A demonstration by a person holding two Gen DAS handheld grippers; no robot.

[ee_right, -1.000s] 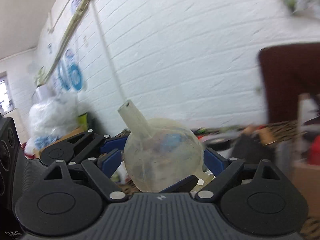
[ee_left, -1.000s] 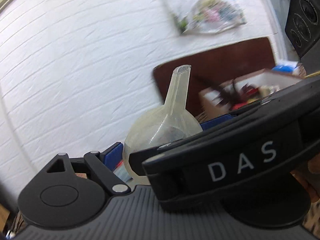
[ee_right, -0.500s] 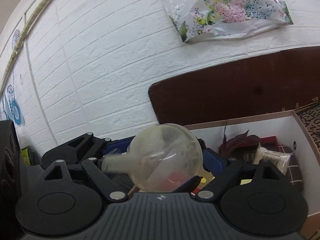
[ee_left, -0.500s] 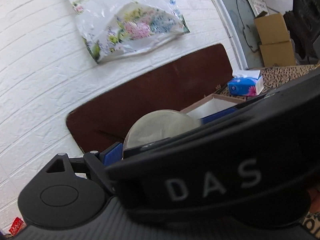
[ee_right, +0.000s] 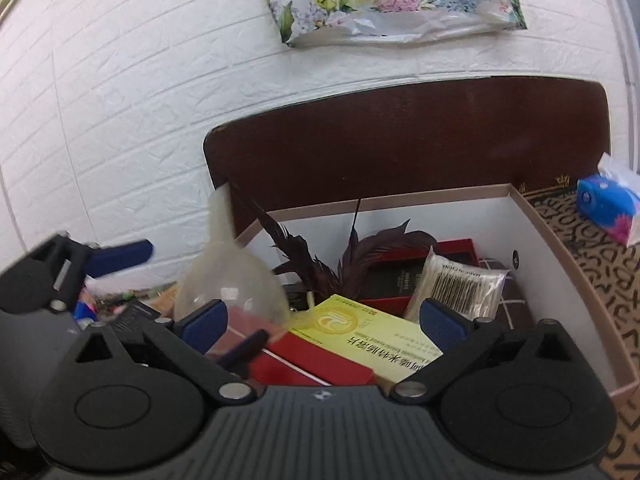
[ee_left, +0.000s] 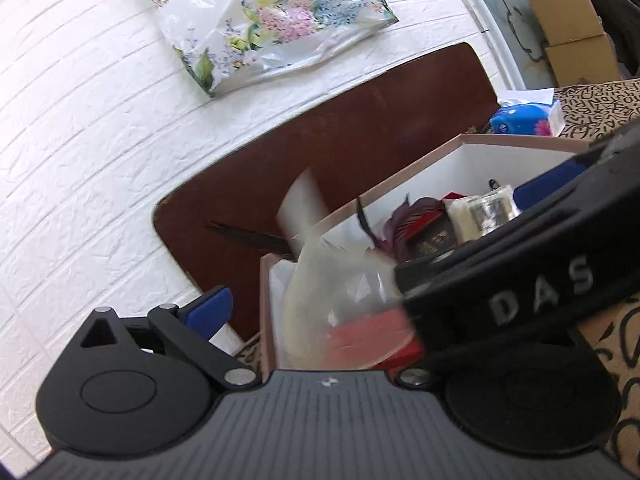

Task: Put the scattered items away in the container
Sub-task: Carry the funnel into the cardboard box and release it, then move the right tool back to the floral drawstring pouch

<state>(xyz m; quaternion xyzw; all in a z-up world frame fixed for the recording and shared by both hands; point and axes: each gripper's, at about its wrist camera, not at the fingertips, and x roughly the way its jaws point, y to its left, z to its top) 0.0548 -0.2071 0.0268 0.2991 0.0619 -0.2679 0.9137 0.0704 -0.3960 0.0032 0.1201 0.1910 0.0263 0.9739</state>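
A clear plastic funnel (ee_right: 232,280) is loose at the near left corner of the open white box (ee_right: 532,216), blurred, spout up. It also shows in the left wrist view (ee_left: 340,280). My right gripper (ee_right: 320,320) is open over the box, and the funnel touches neither pad. My left gripper (ee_left: 312,304) is open; its left pad (ee_left: 210,312) is apart from the funnel, and the right gripper's body hides its right finger. The box holds dark feathers (ee_right: 352,256), a yellow packet (ee_right: 372,332), red boxes and a cotton swab pack (ee_right: 460,284).
A dark brown board (ee_right: 400,140) stands behind the box against the white brick wall. A floral plastic bag (ee_right: 392,0) hangs above. A blue tissue pack (ee_right: 608,208) lies on the patterned cloth at right. Cardboard boxes (ee_left: 572,32) are stacked far right.
Both grippers swung to the box and tilted down. Both have opened and let go of the funnel, which now sits loose at the box's near left corner.
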